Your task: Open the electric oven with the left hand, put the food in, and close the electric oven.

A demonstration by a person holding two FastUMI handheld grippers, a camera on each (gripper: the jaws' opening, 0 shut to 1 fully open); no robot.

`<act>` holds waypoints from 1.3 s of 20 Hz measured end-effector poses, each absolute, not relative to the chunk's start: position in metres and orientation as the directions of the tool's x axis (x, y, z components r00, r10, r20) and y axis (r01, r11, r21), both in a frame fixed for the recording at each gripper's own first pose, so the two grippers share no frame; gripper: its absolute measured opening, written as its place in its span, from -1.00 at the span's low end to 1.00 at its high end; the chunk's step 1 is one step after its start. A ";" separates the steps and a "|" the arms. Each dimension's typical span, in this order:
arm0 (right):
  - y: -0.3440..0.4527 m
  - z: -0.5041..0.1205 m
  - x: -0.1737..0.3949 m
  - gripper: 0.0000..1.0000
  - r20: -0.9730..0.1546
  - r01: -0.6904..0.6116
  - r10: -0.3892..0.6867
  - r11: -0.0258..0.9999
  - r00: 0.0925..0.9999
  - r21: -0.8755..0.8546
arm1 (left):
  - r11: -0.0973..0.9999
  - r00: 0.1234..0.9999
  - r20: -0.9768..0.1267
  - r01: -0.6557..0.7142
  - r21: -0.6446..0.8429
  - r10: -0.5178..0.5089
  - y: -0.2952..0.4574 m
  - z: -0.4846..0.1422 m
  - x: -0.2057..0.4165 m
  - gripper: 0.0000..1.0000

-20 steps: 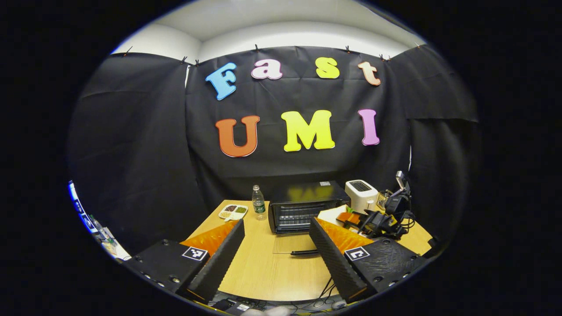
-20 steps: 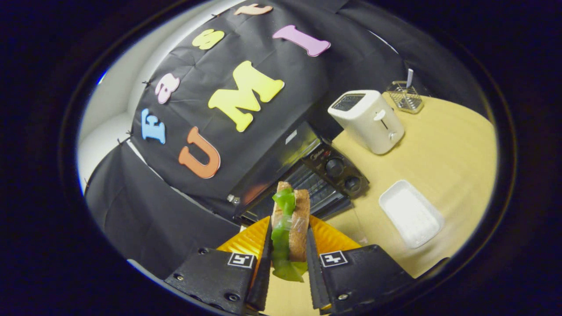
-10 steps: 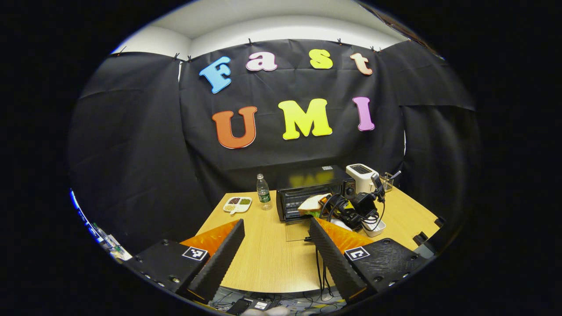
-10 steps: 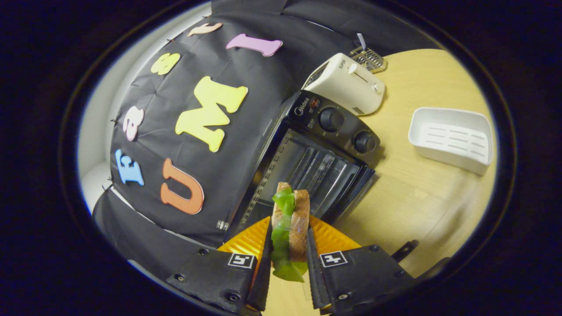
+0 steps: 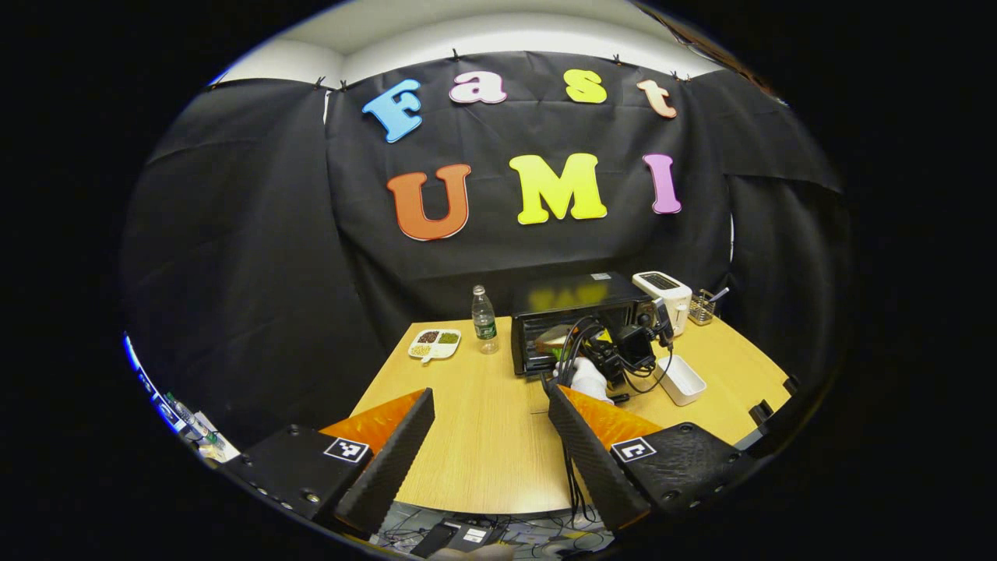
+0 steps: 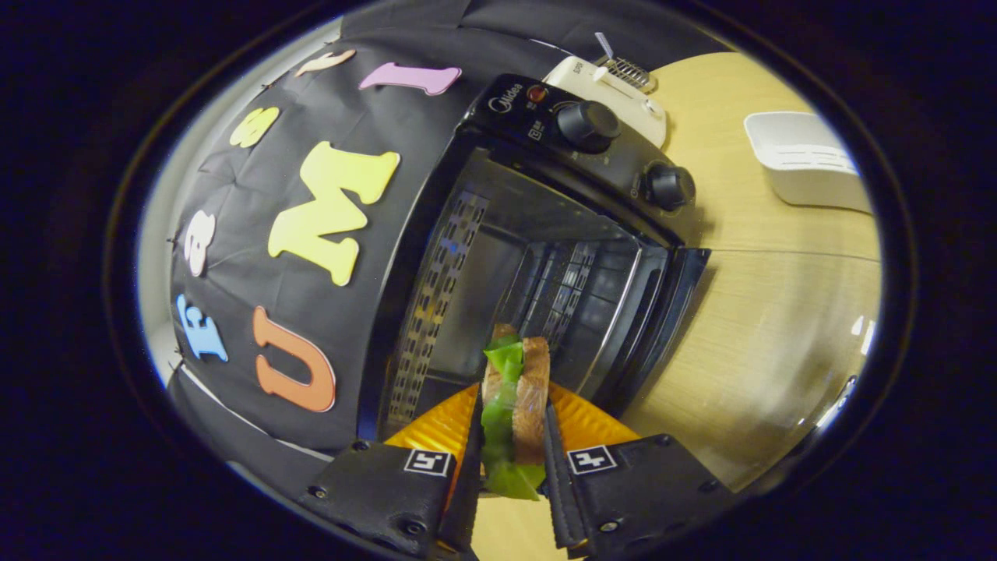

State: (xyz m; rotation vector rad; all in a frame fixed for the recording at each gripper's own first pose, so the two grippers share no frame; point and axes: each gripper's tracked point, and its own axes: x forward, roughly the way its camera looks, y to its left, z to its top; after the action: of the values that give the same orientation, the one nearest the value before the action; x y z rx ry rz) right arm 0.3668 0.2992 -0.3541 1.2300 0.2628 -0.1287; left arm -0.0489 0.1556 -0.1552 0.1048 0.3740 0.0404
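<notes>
left gripper [image 5: 487, 436]: fingers spread, empty; I keep it well back from the oven [image 5: 580, 319], clear of its dropped door.
sandwich [image 6: 514, 409]: on edge, at the oven mouth, to slide onto the rack.
right gripper [image 6: 510, 467]: clenched on the sandwich.
hidden: door handle cut off; rack dim.

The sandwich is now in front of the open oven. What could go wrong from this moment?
1. The right tongs pinch the sandwich on its edge, with lettuce hanging out; the filling may slip out on release.
2. The sandwich is at the mouth of the oven; bread or fingers may catch the rack or side wall.
3. The glass door lies flat on the table, and the right tongs' cables hang over it in the left gripper view; they may snag when closing.
</notes>
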 end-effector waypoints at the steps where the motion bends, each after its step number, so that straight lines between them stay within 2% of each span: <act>1: 0.296 -0.355 0.371 -0.19 -0.273 0.246 0.032 0.346 0.961 0.905 | 0.995 0.927 -0.371 -0.023 0.102 0.060 0.157 -0.157 -0.046 0.94; 2: 0.295 -0.355 0.376 -0.18 -0.271 0.244 0.022 0.370 0.962 0.896 | 0.995 0.921 -0.386 -0.022 0.094 0.057 0.158 -0.162 -0.046 0.94; 3: 0.294 -0.358 0.378 -0.29 -0.298 0.265 0.012 0.419 0.955 0.868 | 0.996 0.917 -0.395 -0.022 0.089 0.055 0.158 -0.166 -0.048 0.94; 4: 0.293 -0.358 0.378 -0.22 -0.306 0.267 0.005 0.476 0.952 0.838 | 0.996 0.917 -0.396 -0.022 0.086 0.055 0.158 -0.166 -0.048 0.94; 5: 0.287 -0.357 0.377 0.07 -0.317 0.274 -0.012 0.533 0.948 0.800 | 0.996 0.917 -0.394 -0.024 0.083 0.055 0.159 -0.164 -0.049 0.94; 6: 0.285 -0.356 0.377 -0.10 -0.323 0.275 -0.022 0.581 0.946 0.766 | 0.997 0.919 -0.391 -0.026 0.079 0.055 0.159 -0.162 -0.049 0.94; 7: 0.286 -0.354 0.374 0.17 -0.332 0.276 -0.028 0.622 0.943 0.733 | 0.997 0.921 -0.387 -0.026 0.071 0.052 0.157 -0.163 -0.048 0.94; 8: 0.285 -0.352 0.373 0.83 -0.349 0.279 -0.024 0.653 0.937 0.704 | 0.998 0.922 -0.385 -0.027 0.065 0.050 0.157 -0.161 -0.047 0.94; 9: 0.281 -0.351 0.368 0.85 -0.361 0.285 -0.035 0.685 0.932 0.670 | 0.998 0.924 -0.379 -0.027 0.058 0.047 0.156 -0.159 -0.048 0.94; 10: 0.276 -0.345 0.362 0.67 -0.351 0.272 -0.042 0.719 0.936 0.639 | 0.998 0.928 -0.370 -0.029 0.051 0.046 0.155 -0.156 -0.047 0.94; 11: 0.269 -0.341 0.357 0.97 -0.356 0.271 -0.051 0.752 0.933 0.601 | 0.999 0.932 -0.361 -0.031 0.041 0.044 0.154 -0.154 -0.047 0.94; 16: 0.257 -0.301 0.310 1.00 -0.315 0.154 -0.024 0.907 0.949 0.392 | 0.999 0.949 -0.312 -0.048 0.016 0.051 0.152 -0.142 -0.045 0.94; 18: 0.249 -0.281 0.278 1.00 -0.298 0.095 0.006 0.942 0.955 0.323 | 0.998 0.954 -0.295 -0.061 0.009 0.061 0.153 -0.140 -0.045 0.94; 19: 0.243 -0.267 0.261 0.79 -0.280 0.060 0.020 0.960 0.960 0.274 | 0.998 0.956 -0.287 -0.062 0.004 0.061 0.152 -0.137 -0.045 0.94; 20: 0.235 -0.252 0.244 1.00 -0.255 0.028 0.032 0.973 0.967 0.230 | 0.998 0.961 -0.271 -0.060 0.004 0.059 0.150 -0.133 -0.043 0.94; 21: 0.228 -0.237 0.224 1.00 -0.234 -0.007 0.047 0.985 0.971 0.172 | 0.998 0.965 -0.256 -0.059 0.005 0.059 0.150 -0.130 -0.041 0.94; 22: 0.219 -0.226 0.205 0.79 -0.229 -0.034 0.063 0.991 0.971 0.128 | 0.998 0.967 -0.249 -0.057 0.007 0.057 0.148 -0.130 -0.039 0.94; 23: 0.208 -0.215 0.187 1.00 -0.225 -0.060 0.080 0.994 0.971 0.096 | 0.998 0.969 -0.240 -0.055 0.010 0.056 0.146 -0.132 -0.036 0.94; 26: 0.156 -0.181 0.143 1.00 -0.201 -0.068 0.072 0.997 0.977 0.026 | 0.999 0.974 -0.222 -0.047 0.001 0.046 0.135 -0.138 -0.022 0.93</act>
State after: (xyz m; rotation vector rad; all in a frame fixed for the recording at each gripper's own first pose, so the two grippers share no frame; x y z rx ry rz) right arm 0.1430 0.1563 -0.1807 0.0191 0.2028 0.0709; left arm -0.0224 0.1353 -0.1379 -0.0047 0.2239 0.0468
